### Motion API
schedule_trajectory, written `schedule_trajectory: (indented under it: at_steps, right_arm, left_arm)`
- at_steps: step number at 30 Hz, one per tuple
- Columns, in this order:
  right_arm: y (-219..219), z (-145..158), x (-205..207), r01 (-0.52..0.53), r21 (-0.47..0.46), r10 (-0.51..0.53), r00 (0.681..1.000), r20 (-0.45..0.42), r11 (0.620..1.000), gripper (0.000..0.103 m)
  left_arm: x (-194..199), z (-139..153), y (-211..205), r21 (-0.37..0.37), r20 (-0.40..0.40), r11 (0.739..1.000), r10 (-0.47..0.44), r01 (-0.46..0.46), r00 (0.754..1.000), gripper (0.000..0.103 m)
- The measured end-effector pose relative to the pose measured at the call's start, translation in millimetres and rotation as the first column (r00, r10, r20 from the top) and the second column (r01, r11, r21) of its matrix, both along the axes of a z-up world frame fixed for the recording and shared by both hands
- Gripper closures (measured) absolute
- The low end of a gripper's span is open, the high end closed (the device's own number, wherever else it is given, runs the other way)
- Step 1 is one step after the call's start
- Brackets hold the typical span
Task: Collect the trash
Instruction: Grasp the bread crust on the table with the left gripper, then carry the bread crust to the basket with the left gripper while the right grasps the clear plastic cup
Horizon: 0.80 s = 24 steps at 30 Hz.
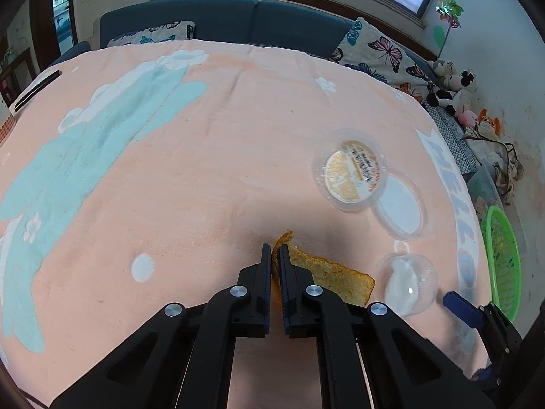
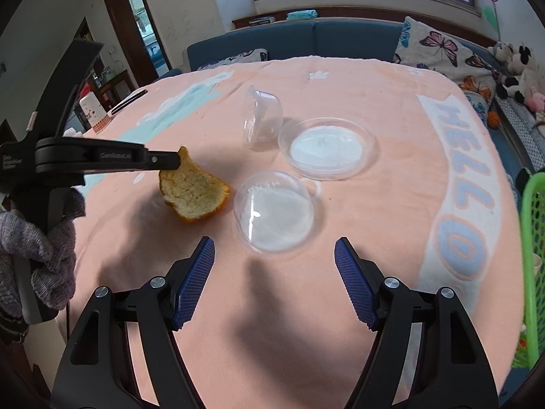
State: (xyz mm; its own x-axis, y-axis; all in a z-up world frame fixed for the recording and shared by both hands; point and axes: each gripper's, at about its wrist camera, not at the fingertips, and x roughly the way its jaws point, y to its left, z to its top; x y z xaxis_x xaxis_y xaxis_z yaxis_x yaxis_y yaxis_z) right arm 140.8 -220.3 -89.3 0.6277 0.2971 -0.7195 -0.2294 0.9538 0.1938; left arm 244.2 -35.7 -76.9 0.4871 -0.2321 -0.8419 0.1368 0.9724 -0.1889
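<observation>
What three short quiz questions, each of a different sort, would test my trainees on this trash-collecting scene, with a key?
1. True or false: the left gripper is shut on the orange peel.
2. Which item lies nearest ahead of the open right gripper? A: the clear dome lid B: the flat round lid C: the tipped plastic cup
3. Fill in: the green basket stands off the table's ____ edge in the right wrist view.

Key: 1 true; 2 A; 3 right.
</observation>
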Motion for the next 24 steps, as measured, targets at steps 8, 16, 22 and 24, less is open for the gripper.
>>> schedule_trajectory:
  at_steps: [8,16,22,24]
  right_arm:
    - [14,-13,26,0.014,-0.032,-0.015,1.0,-0.017,0.999,0.039]
    - [14,-10,25,0.011,-0.034,-0.011,1.0,0.003,0.999,0.045]
    - [3,-4,11,0.018,-0.009,-0.018,1.0,0.012,1.0,0.045]
    - [-2,0,4,0.026,0.0,-0.026,0.999,0.022,1.0,0.045]
  left_arm:
    - [9,-4,6,-0.055,-0.037,0.998,-0.03,0.028,0.999,0.09]
    - [4,-13,2,-0.062,-0.033,0.997,-0.04,0.038,0.999,0.058]
    - [3,-22,0,-0.07,-0.017,0.997,-0.027,0.026,0.999,0.076]
    - [2,-23,-2,-0.064,-0.002,0.997,-0.035,0.035,0.999,0.086]
